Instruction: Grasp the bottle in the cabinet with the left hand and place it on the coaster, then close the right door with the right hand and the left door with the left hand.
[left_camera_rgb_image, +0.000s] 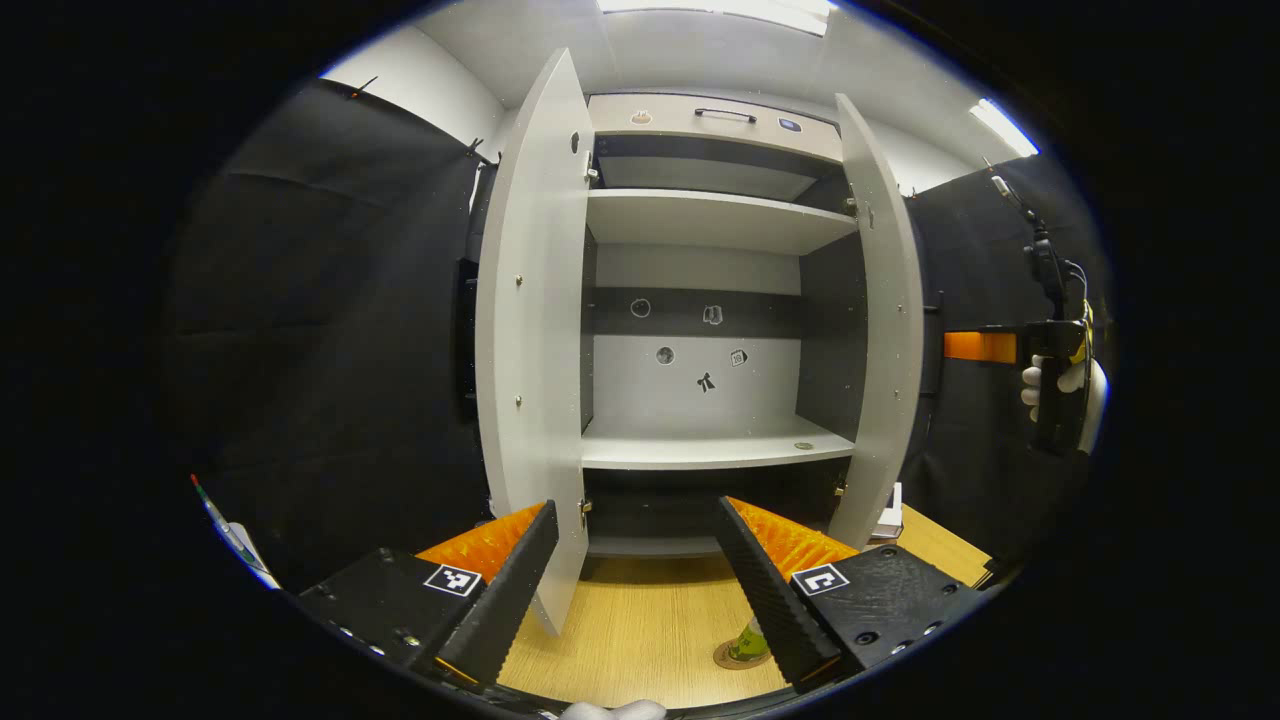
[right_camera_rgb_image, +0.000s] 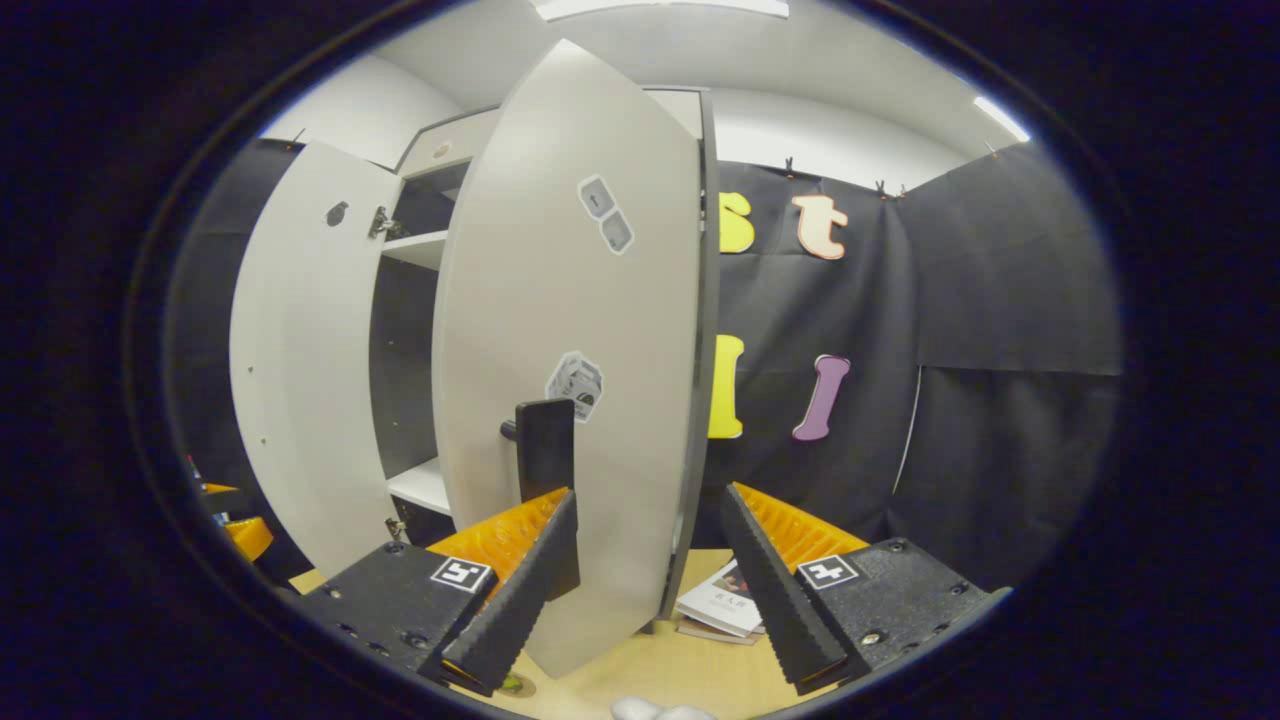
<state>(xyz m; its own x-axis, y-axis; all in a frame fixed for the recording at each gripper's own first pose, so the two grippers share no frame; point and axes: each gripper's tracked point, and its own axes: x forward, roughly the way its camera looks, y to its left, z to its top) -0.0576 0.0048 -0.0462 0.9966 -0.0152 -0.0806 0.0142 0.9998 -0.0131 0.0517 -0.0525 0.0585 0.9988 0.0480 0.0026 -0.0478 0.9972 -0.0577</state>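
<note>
The cabinet (left_camera_rgb_image: 700, 450) stands with both doors swung out and its shelves bare. Low in the left gripper view a small greenish bottle (left_camera_rgb_image: 750, 638) stands on a round coaster (left_camera_rgb_image: 726, 658) on the wooden table, partly hidden behind one finger. My left gripper (left_camera_rgb_image: 635, 505) is open above the table, apart from the bottle, facing the cabinet between the left door (left_camera_rgb_image: 530, 340) and the right door (left_camera_rgb_image: 885, 340). My right gripper (right_camera_rgb_image: 647, 492) is open close to the right door's outer face (right_camera_rgb_image: 580, 330). The door's dark handle (right_camera_rgb_image: 545, 450) sits just above one finger, and the door's lower edge lies between the fingers.
The right gripper and the gloved hand (left_camera_rgb_image: 1060, 380) holding it appear far right in the left gripper view. A stack of books (right_camera_rgb_image: 722, 600) lies on the table (left_camera_rgb_image: 640, 620) behind the right door. Black cloth walls close in both sides.
</note>
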